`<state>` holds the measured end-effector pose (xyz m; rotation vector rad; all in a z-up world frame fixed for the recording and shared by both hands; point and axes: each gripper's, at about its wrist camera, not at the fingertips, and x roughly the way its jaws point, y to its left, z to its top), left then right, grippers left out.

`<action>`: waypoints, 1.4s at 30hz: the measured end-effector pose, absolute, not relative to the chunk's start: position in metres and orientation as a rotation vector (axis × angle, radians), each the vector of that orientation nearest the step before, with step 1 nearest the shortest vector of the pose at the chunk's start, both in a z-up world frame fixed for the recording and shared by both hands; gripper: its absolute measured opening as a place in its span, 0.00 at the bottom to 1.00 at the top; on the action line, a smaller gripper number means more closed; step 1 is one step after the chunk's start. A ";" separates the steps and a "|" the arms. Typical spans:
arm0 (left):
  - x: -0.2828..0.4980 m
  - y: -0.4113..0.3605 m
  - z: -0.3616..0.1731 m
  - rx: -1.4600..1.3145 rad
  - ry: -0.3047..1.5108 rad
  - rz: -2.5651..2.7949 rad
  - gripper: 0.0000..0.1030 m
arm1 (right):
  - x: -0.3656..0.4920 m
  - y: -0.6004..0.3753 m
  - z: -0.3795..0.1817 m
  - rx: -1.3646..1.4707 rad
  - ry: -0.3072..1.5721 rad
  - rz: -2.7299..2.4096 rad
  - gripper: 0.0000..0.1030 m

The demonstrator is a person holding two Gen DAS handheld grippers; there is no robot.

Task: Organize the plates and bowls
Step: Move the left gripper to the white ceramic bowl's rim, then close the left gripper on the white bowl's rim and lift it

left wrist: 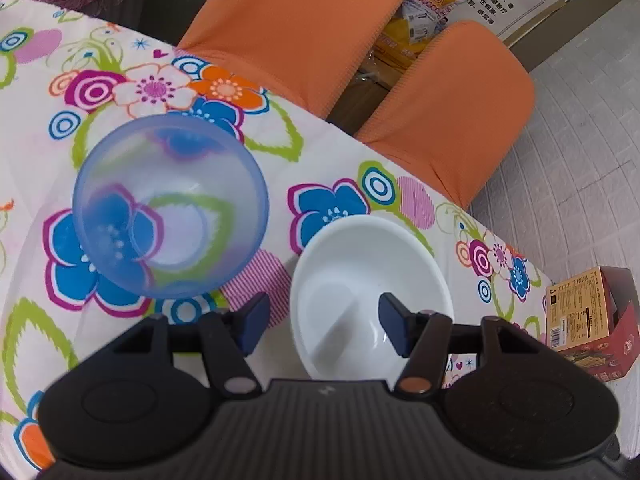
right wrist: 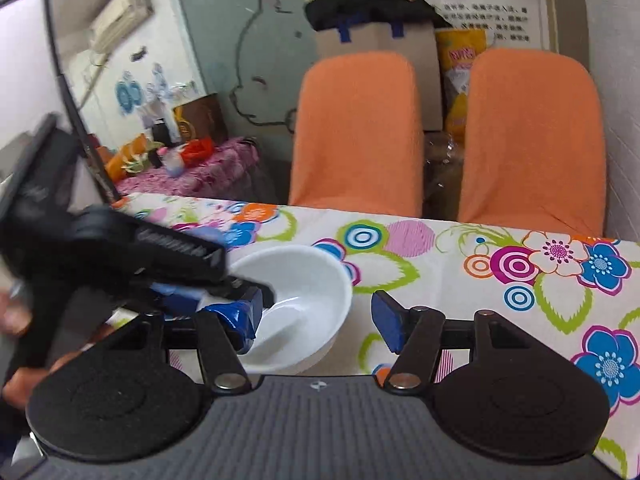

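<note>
Left gripper [left wrist: 322, 322] is hovering spread over the white bowl [left wrist: 370, 280], seemingly lining up a rim grasp for stacking; right gripper [right wrist: 316, 320] is waiting spread.

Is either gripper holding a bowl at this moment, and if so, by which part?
Nothing is held. The left gripper is open over the white bowl's rim without closing; the right gripper is open and empty.

Floral-clothed table [left wrist: 340, 168] bears blue bowl [left wrist: 170, 206], white bowl [left wrist: 370, 280].
</note>
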<state>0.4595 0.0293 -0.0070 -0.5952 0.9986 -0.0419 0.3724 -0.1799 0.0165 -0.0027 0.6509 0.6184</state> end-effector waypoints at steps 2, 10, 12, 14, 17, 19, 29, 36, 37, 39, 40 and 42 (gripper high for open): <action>0.462 0.027 -0.008 -0.606 1.004 -0.045 0.59 | 0.358 -0.173 0.013 -0.081 0.638 0.633 0.45; 0.469 0.018 -0.013 -0.598 0.998 -0.030 0.59 | 0.372 -0.147 -0.015 -0.245 0.677 0.624 0.46; 0.471 0.016 -0.015 -0.588 0.991 -0.030 0.59 | 0.377 -0.144 -0.021 -0.247 0.687 0.625 0.46; 0.475 0.013 -0.014 -0.567 0.992 -0.031 0.59 | 0.379 -0.143 -0.024 -0.256 0.685 0.625 0.46; 0.475 0.009 -0.014 -0.536 0.988 -0.035 0.59 | 0.382 -0.139 -0.025 -0.270 0.685 0.641 0.46; 0.475 0.006 -0.014 -0.513 0.985 -0.039 0.59 | 0.383 -0.136 -0.026 -0.267 0.680 0.642 0.46; 0.462 -0.018 -0.015 -0.497 1.040 -0.175 0.59 | 0.374 -0.146 -0.016 -0.271 0.650 0.611 0.48; 0.453 -0.011 -0.001 -0.449 1.017 -0.162 0.59 | 0.363 -0.167 -0.018 -0.260 0.669 0.587 0.48; 0.457 -0.009 0.002 -0.434 1.012 -0.164 0.59 | 0.362 -0.170 -0.019 -0.242 0.667 0.587 0.48; 0.467 -0.010 0.008 -0.372 0.999 -0.154 0.59 | 0.363 -0.174 -0.021 -0.208 0.673 0.590 0.49; 0.472 -0.012 0.010 -0.336 0.998 -0.151 0.60 | 0.364 -0.175 -0.021 -0.198 0.679 0.588 0.49; 0.481 -0.013 0.008 -0.301 0.998 -0.135 0.59 | 0.366 -0.174 -0.023 -0.200 0.681 0.585 0.49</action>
